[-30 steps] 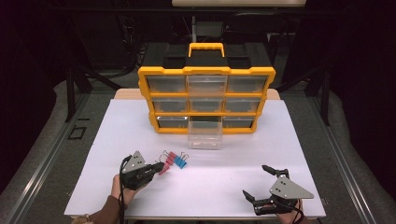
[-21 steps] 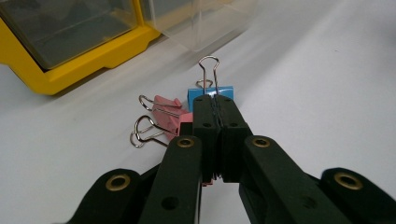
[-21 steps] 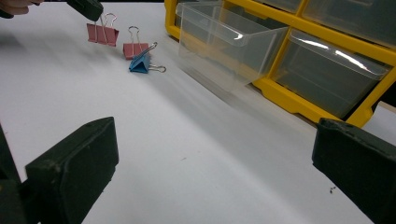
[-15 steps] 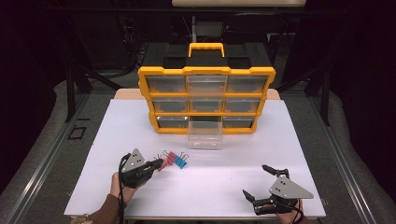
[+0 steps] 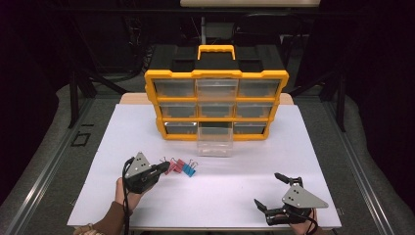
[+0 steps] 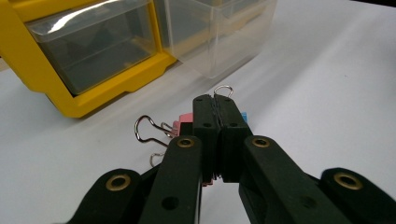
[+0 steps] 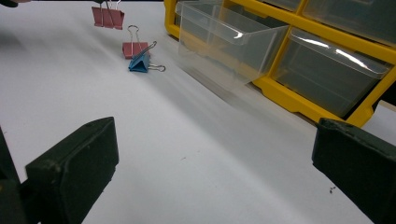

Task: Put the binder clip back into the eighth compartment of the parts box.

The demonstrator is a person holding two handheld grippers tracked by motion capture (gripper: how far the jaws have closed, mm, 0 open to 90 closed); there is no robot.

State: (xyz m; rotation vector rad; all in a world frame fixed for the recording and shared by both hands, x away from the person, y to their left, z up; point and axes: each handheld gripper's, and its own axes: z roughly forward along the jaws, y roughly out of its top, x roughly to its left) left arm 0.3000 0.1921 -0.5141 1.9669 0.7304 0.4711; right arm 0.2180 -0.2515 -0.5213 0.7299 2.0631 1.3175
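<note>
My left gripper (image 5: 163, 169) is at the front left of the white table, shut on a pink binder clip (image 7: 108, 17). In the left gripper view the closed jaws (image 6: 217, 107) pinch that clip, and a wire loop pokes out above them. Just past it on the table lie a second pink clip (image 5: 180, 166) and a blue clip (image 5: 189, 170), also seen as the pink clip (image 7: 132, 49) and the blue clip (image 7: 140, 63). My right gripper (image 5: 266, 189) rests open at the front right, with nothing between its jaws (image 7: 215, 154).
A yellow-framed organizer (image 5: 216, 74) with clear drawers stands at the back middle of the table. Its bottom middle drawer (image 5: 214, 142) is pulled out toward me, clear and open-topped. White tabletop (image 5: 235, 196) lies between the two grippers.
The left gripper has shifted only slightly by the clips. The right gripper and the clips on the table stand as before.
</note>
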